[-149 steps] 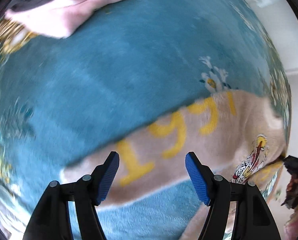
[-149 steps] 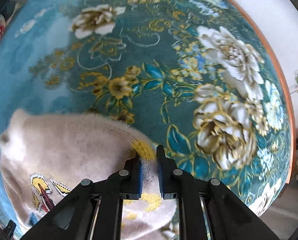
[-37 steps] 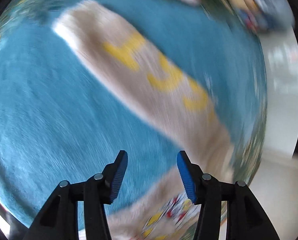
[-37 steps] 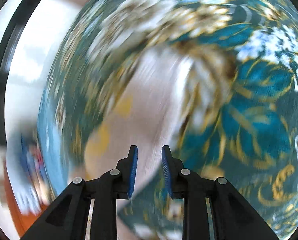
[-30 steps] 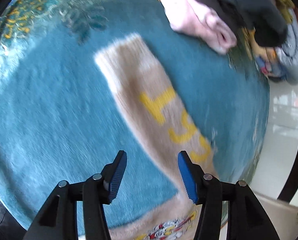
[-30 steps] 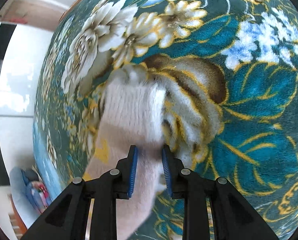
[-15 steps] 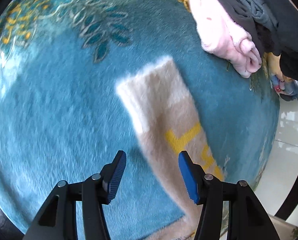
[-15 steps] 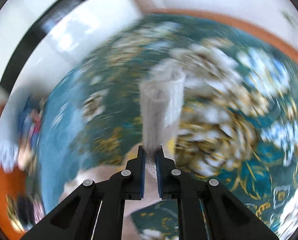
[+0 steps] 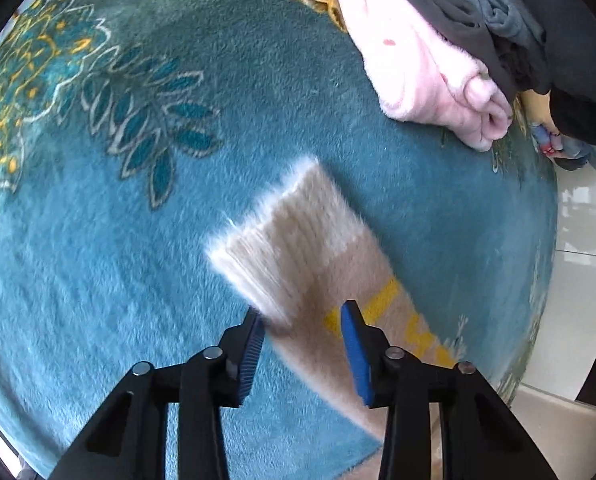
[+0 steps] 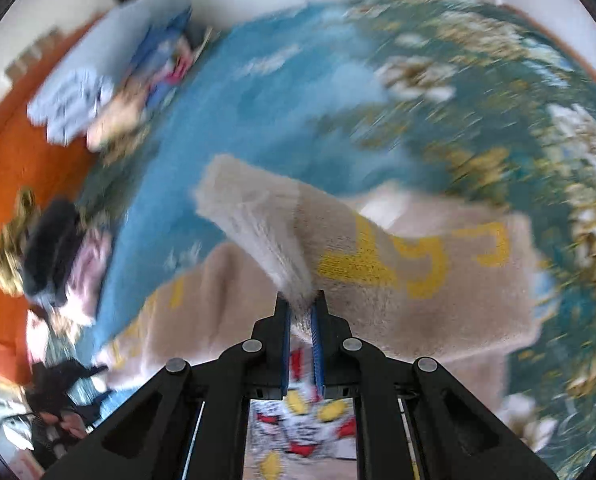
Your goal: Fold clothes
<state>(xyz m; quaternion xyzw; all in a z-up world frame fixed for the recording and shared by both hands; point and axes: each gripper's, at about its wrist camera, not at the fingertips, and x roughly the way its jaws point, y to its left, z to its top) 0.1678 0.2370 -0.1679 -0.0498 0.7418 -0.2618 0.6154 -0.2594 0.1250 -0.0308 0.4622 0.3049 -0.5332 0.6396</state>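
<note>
Right gripper (image 10: 301, 316): jaws drawn together and clamped on the ribbed cuff of the right sleeve (image 10: 266, 232) of the beige sweater (image 10: 418, 300). The sleeve rises from between the blue pads and runs forward and to the left of the jaws, its cuff end farthest out. Behind and to the right of the jaws, the sweater body lies flat on the teal floral carpet (image 10: 290, 112), yellow numerals across it. A printed cartoon patch (image 10: 302, 432) shows directly beneath the jaws. This view is motion-blurred. Far left of the jaws: a pile of clothes (image 10: 58, 256) against an orange surface (image 10: 14, 168).

Left gripper (image 9: 303, 350): jaws apart, gripping nothing. The left sleeve (image 9: 298, 256) lies flat on the carpet (image 9: 98, 280) and passes between the two pads. Its long axis runs diagonally: the pale ribbed cuff points forward and to the left of the jaws, and the sleeve continues back and to the right, past the right pad, with yellow numerals there. Whether the pads touch the fabric cannot be determined. Well ahead and to the right of the jaws: a pink fleece garment (image 9: 430, 80) under dark grey clothing (image 9: 498, 20).
</note>
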